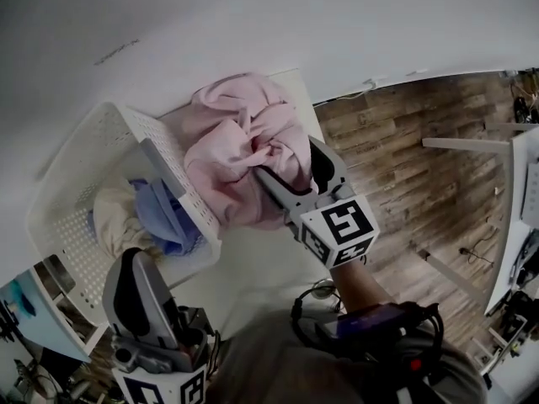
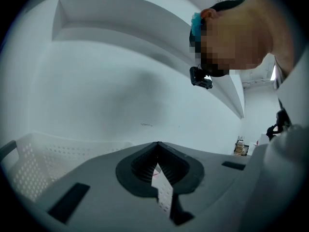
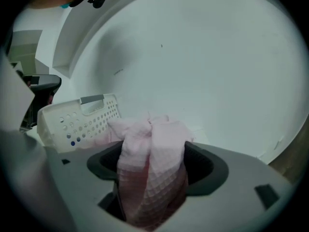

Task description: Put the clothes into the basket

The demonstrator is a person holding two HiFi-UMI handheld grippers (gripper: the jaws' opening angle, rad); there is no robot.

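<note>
Lying crumpled on the white tabletop point(image 1: 253, 263), the pink waffle-weave garment point(image 1: 240, 137) leans against the right outer wall of the white perforated laundry basket point(image 1: 80, 154), not yet inside it. It looks soft, light and limp, so it should sag and trail when lifted. A high bunched fold near its middle seems the best hold. The right gripper point(image 1: 290, 162) stands wide open around 1 such fold, and the cloth fills the gap without seeming pinched. Inside the basket lie a blue garment point(image 1: 164, 213) and a cream garment point(image 1: 114, 221). The left gripper point(image 1: 135, 259), at the basket's near side, is closed tight and empty. Wood flooring point(image 1: 404, 158) shows at right.
</note>
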